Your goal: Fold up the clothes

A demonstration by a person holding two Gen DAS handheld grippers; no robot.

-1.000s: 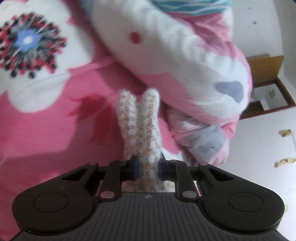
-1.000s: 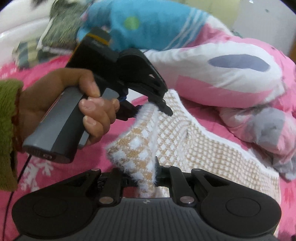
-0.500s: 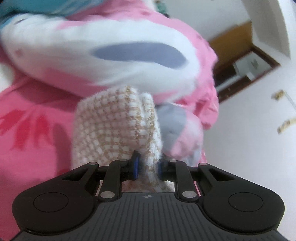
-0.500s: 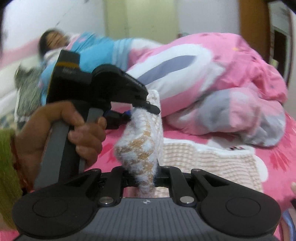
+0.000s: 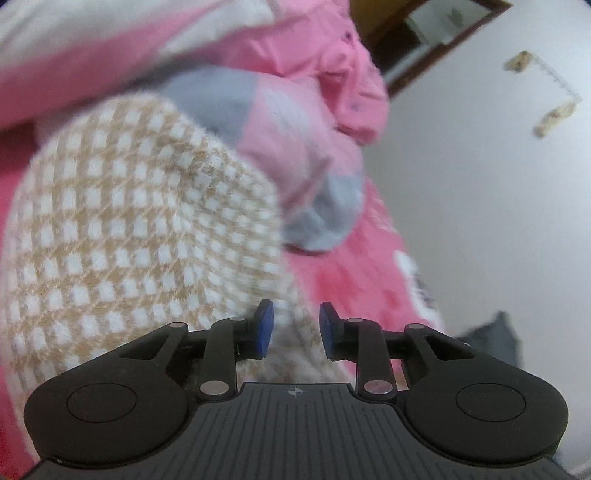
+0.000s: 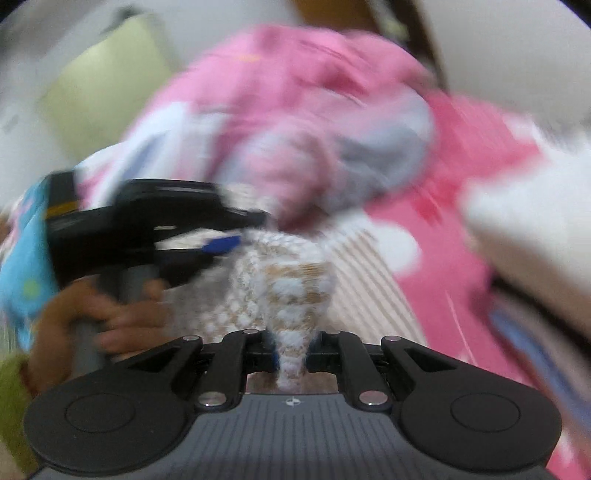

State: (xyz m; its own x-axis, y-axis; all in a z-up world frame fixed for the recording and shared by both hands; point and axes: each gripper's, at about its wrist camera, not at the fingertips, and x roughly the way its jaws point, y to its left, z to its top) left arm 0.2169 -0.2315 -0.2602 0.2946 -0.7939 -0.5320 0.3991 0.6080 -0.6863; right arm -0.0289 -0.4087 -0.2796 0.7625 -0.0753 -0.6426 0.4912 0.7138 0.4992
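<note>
A fuzzy beige-and-white checked knit garment (image 5: pixel 133 236) lies on a pink bed sheet (image 5: pixel 369 273). In the left wrist view my left gripper (image 5: pixel 293 328) is open, its blue pads apart, with the knit just below and left of them. In the right wrist view my right gripper (image 6: pixel 291 350) is shut on a bunched fold of the knit (image 6: pixel 291 291). The left gripper (image 6: pixel 221 243) shows there at the left, held by a hand, its blue pad next to the fold. Both views are blurred.
A bundled pink, white and grey quilt (image 5: pixel 295 147) lies behind the garment; it also shows in the right wrist view (image 6: pixel 295 110). A white wall (image 5: pixel 498 203) and a dark wooden frame (image 5: pixel 436 33) are at the right. Blue fabric (image 6: pixel 22 258) is at the far left.
My left gripper has opened and let go of the knit fold. Both grippers have swung to the right across the bed, the right one still holding the fold.
</note>
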